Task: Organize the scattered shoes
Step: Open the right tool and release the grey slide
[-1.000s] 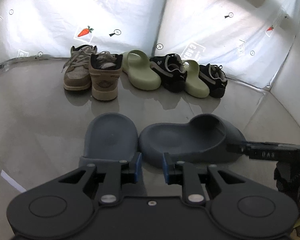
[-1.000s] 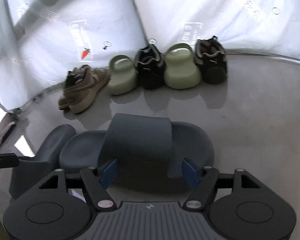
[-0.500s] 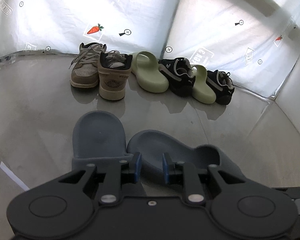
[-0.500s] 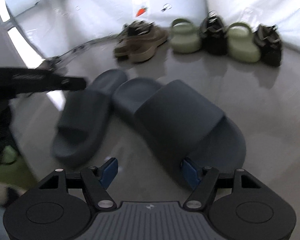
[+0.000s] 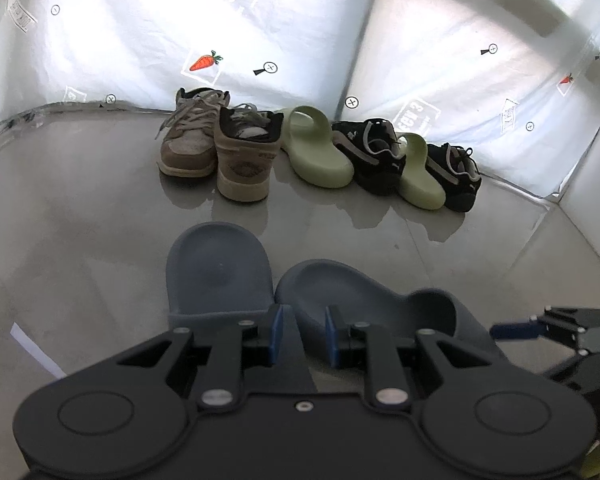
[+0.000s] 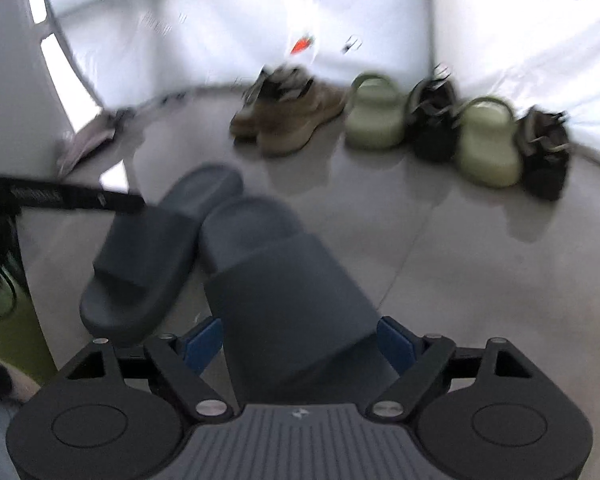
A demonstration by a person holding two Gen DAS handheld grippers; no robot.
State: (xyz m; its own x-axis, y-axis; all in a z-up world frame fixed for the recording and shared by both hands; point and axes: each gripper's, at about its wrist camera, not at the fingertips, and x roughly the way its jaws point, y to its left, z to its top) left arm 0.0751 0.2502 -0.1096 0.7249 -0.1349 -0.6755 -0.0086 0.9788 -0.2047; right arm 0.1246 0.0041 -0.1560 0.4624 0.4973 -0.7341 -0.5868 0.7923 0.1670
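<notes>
Two dark grey slides lie side by side on the grey floor. My left gripper (image 5: 304, 336) is shut on the strap edge of the left slide (image 5: 220, 268), with only a narrow gap between its blue pads. From the right wrist view one left finger (image 6: 80, 200) reaches the left slide (image 6: 148, 256) at its strap. My right gripper (image 6: 300, 342) straddles the strap of the right slide (image 6: 284, 280); its jaws are opening and the pads stand just off the strap's sides. The right slide (image 5: 364, 300) shows its footbed in the left wrist view.
A row of shoes stands along the white sheet wall: tan sneakers (image 5: 216, 148), two green slides (image 5: 320, 152) and two black sneakers (image 5: 372, 156), alternating. Bare floor separates that row from the grey slides. A yellow-green object (image 6: 4, 320) sits low on the left.
The right slide has turned from lying crosswise to lying alongside the left slide. My right gripper swung round with it and its jaws have widened. The left gripper's grip looks unchanged.
</notes>
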